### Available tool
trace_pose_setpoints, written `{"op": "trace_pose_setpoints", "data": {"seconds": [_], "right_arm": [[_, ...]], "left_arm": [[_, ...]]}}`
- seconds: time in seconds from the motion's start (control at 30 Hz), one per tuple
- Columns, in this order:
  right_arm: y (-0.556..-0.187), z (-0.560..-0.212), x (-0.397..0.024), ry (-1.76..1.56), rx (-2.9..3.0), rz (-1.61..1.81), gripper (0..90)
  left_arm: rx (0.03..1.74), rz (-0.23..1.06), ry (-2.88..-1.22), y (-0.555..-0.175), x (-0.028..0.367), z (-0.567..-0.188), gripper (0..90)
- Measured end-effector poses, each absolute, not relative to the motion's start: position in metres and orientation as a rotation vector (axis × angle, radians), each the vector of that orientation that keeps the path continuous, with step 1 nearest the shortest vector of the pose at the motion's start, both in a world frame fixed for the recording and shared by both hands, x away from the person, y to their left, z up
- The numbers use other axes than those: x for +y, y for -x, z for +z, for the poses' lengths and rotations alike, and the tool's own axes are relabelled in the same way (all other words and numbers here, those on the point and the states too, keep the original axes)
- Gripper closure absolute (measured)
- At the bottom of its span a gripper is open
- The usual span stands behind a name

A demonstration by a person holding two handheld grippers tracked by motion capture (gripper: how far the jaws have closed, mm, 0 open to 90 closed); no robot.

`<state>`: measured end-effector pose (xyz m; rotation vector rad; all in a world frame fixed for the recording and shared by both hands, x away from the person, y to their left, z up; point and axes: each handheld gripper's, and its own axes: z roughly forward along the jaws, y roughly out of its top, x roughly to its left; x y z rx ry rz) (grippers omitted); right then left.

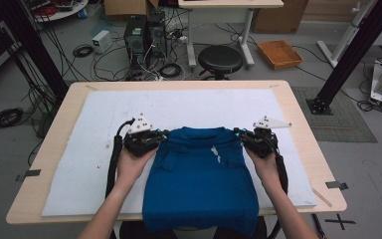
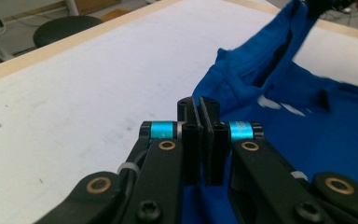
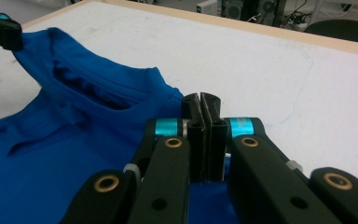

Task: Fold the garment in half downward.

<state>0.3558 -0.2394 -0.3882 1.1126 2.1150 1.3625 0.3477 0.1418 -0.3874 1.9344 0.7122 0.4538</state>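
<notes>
While I hold both shoulders of the shirt, here is how things sit:
shirt: blue shirt (image 1: 201,179) lies flat in the lower centre of the high view, collar toward the far edge, hem hanging over the near table edge.
print: small white mark (image 1: 216,153) on the chest, right of centre.
left gripper: my left gripper (image 1: 161,136) sits at the shirt's left shoulder, centre-left of the high view; in the left gripper view its jaws are pressed together with blue cloth (image 2: 279,140) between and under them, so it is clamped on the shirt.
right gripper: my right gripper (image 1: 240,135) sits at the shirt's right shoulder, centre-right; in the right gripper view the jaws are closed tight over the blue fabric (image 3: 74,140) edge, gripping the shirt.
hands: left hand (image 1: 132,164) and right hand (image 1: 266,167) come in from the bottom of the frame.
surface: white mat (image 1: 79,149) covers most of the wooden table (image 1: 298,119).
background: black stool (image 1: 220,59) beyond the far edge, upper centre; orange tray (image 1: 279,53) on the floor, upper right.
</notes>
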Motion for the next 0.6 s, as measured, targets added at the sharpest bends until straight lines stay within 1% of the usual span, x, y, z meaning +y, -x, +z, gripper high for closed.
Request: {"op": "trace_pose_setpoints", "data": {"seconds": [0.4, 0.6], "right_arm": [[-0.266, -0.403, -0.24, -1.021, 2.141, 1.33, 89.8], [-0.242, -0.417, -0.242, -1.013, 2.177, 1.268, 89.8]], "left_arm": [[0.605, 0.499, -1.979, -0.275, 0.147, -0.409, 87.6], [0.571, 0.522, -2.026, -0.247, 0.143, -0.423, 87.5]]}}
